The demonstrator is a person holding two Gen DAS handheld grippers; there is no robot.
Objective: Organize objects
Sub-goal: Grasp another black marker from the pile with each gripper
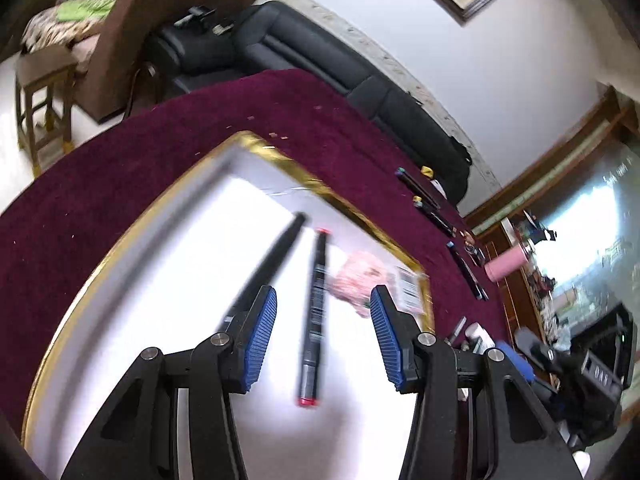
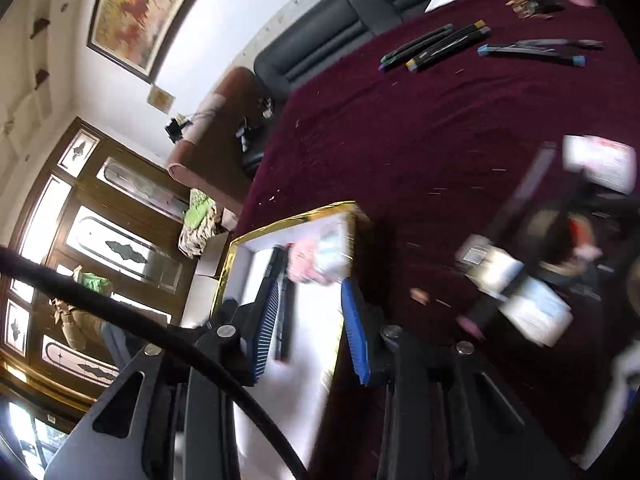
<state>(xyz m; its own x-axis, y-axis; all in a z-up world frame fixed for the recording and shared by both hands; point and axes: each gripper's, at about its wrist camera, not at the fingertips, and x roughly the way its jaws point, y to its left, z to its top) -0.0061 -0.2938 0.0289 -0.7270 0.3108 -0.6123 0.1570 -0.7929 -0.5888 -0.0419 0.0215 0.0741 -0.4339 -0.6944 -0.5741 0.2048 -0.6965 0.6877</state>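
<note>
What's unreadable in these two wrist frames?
- Pink packet in the gold-rimmed tray, left wrist view: motion blur, label unreadable.
- Thin black stick beside the red-capped marker: its near end is hidden behind a finger pad of the left gripper.
- Clutter on the maroon cloth, right wrist view: smeared, items indistinguishable.
- Markers far off: print too small.

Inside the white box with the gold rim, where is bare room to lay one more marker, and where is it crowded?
Inside the gold-rimmed box, the white floor left of the black pen is bare. The corner with the pink packet beside the red-capped marker is crowded. On the maroon cloth, a bare stretch lies between the box and the row of markers.
</note>
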